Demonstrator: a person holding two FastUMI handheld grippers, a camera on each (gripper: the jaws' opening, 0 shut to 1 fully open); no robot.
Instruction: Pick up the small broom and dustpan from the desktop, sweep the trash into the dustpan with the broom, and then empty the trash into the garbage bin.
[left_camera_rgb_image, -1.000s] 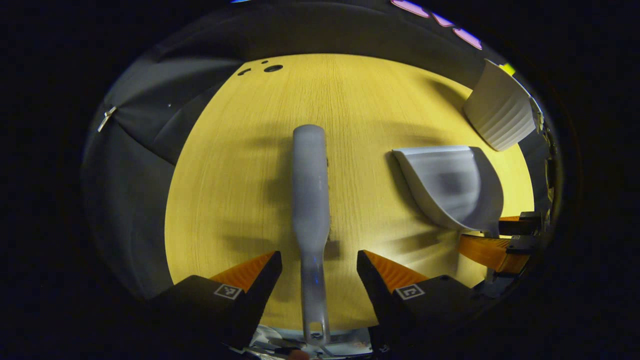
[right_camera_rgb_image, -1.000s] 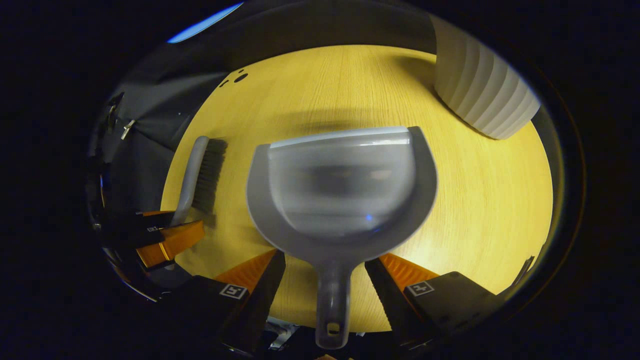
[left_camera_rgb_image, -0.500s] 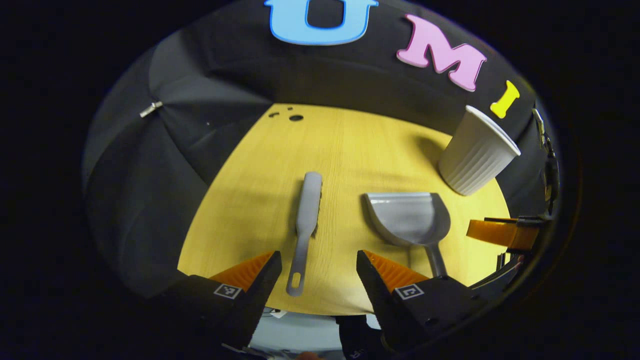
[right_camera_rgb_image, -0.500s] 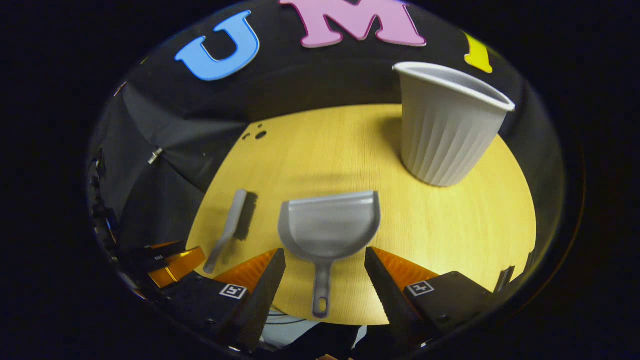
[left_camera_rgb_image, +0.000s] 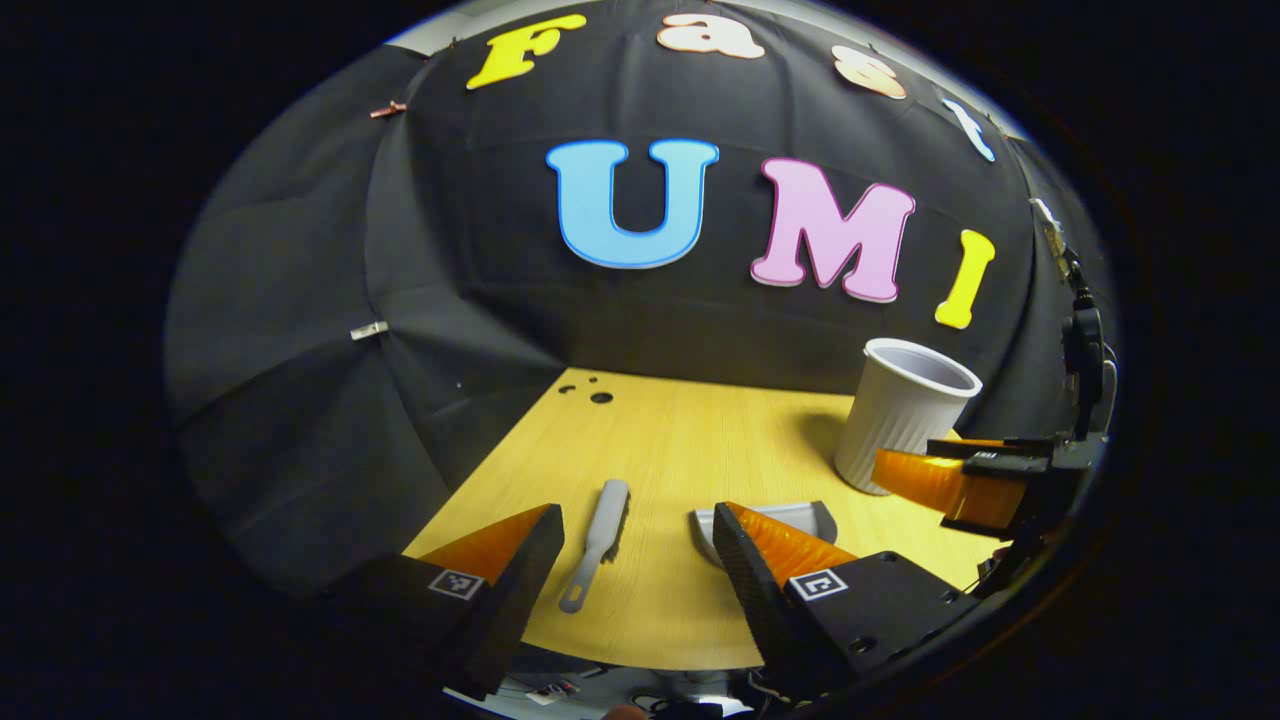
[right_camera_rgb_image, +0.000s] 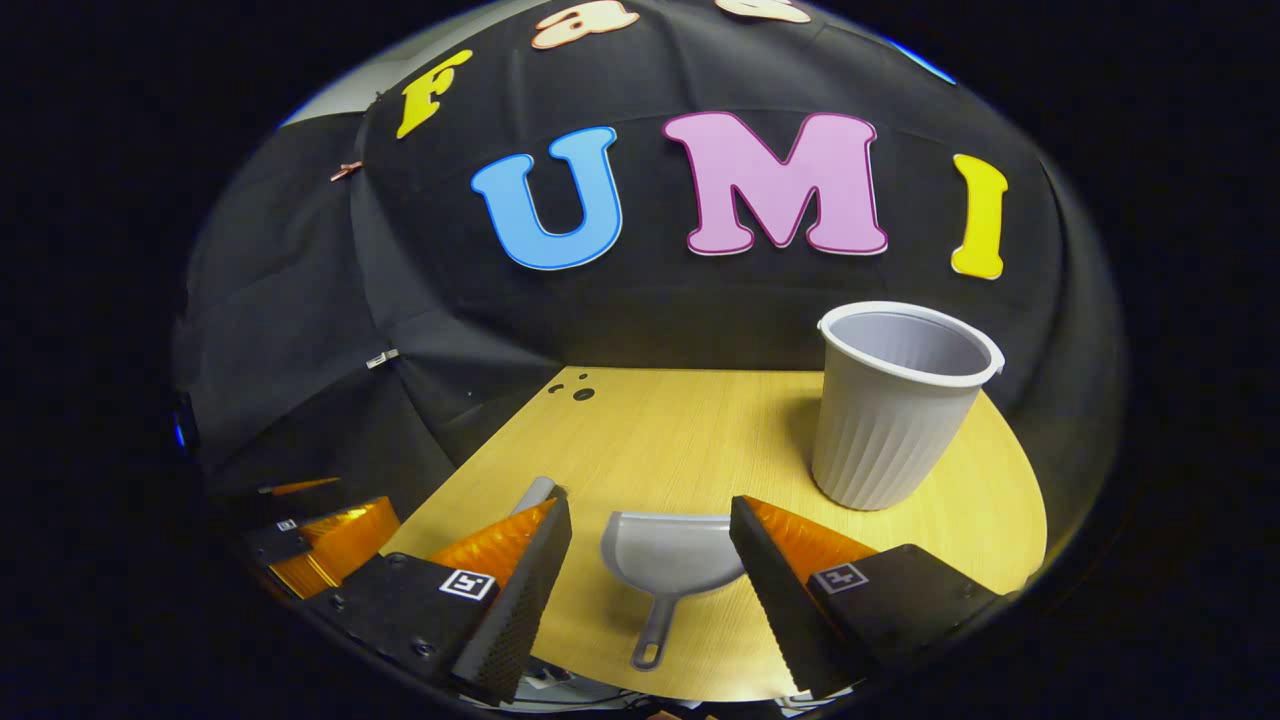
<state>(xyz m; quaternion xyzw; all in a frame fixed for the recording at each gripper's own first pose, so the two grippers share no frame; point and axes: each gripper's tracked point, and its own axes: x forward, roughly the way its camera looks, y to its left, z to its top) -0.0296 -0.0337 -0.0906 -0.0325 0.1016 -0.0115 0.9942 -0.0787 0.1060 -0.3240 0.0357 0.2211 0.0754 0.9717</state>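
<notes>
The grey small broom (left_camera_rgb_image: 598, 540) lies flat on the yellow wooden table (left_camera_rgb_image: 680, 450), handle toward me. My left gripper (left_camera_rgb_image: 638, 555) hangs open above and short of it, nothing between its fingers. To the broom's right lies the grey dustpan (right_camera_rgb_image: 672, 556), handle toward me; in the left gripper view my finger hides part of the dustpan (left_camera_rgb_image: 775, 514). My right gripper (right_camera_rgb_image: 648, 520) is open above the dustpan, apart from it. The white ribbed garbage bin (right_camera_rgb_image: 893, 410) stands upright at the table's back right. Only the broom's tip (right_camera_rgb_image: 537, 491) peeks past my finger there.
Small dark spots (left_camera_rgb_image: 598, 396) mark the table's far left corner. Black cloth closes the back and left. The right gripper (left_camera_rgb_image: 965, 478) shows in front of the bin (left_camera_rgb_image: 903, 415) in the left gripper view; the left gripper (right_camera_rgb_image: 330, 535) sits low left in the right one.
Both grippers have drawn back and risen from the table. The broom and dustpan handles, earlier between the open fingers, now lie farther off, and the tools have not moved.
</notes>
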